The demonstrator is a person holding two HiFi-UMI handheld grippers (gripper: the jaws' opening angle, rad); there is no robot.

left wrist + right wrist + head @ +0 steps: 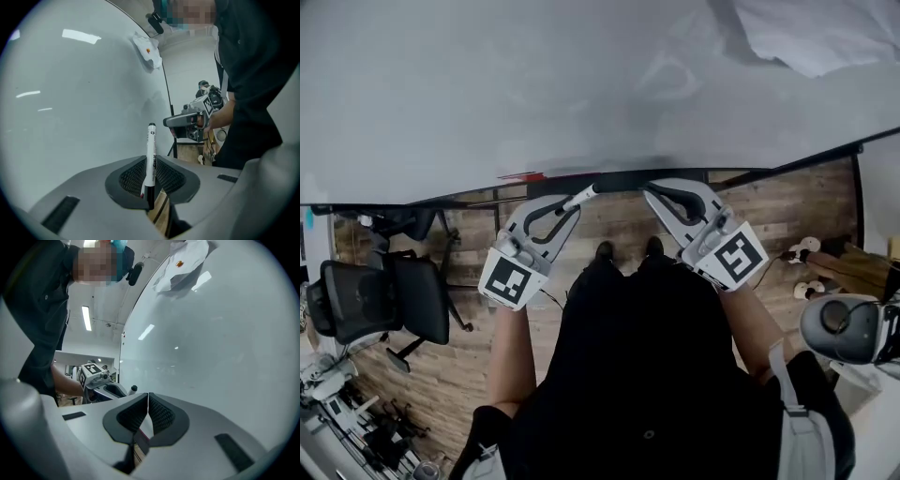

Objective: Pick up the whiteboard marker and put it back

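My left gripper (568, 206) is shut on a white whiteboard marker (581, 196) with a black cap. In the left gripper view the marker (151, 159) stands upright between the black pads (133, 178) and sticks out past them, close to the whiteboard (70, 93). My right gripper (654, 193) is shut, its pads (159, 414) meeting with nothing between them. Both grippers point toward each other just below the whiteboard's black tray (619, 180). The right gripper view shows the left gripper (96, 380) and the marker's end (134, 389).
A crumpled white cloth (816, 33) hangs on the whiteboard (581, 84), up and to the right. A red item (520, 175) lies at the tray's left end. A black office chair (384, 300) stands on the wooden floor at left, a white device (844, 328) at right.
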